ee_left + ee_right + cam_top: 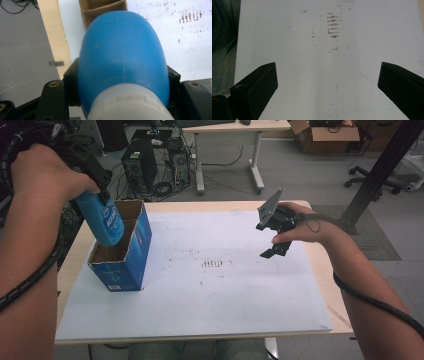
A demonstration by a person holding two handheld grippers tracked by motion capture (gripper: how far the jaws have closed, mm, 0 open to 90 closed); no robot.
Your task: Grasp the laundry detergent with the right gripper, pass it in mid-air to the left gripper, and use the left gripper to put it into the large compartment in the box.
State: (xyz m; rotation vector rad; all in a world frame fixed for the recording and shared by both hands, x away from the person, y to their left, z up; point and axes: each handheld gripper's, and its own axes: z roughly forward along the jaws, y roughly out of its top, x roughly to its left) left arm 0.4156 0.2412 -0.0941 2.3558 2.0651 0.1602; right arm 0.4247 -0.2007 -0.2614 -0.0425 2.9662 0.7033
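Jaws grip blue bottle point(102, 219), over cardboard box point(131, 251) (open-topped)

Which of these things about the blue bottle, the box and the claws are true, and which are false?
1. The left claw is shut on the blue bottle. True.
2. The bottle lies flat on the white mat. False: it hangs over the blue box.
3. The right claw is open with nothing in it. True.
4. The box has a lid on. False: its top is open.
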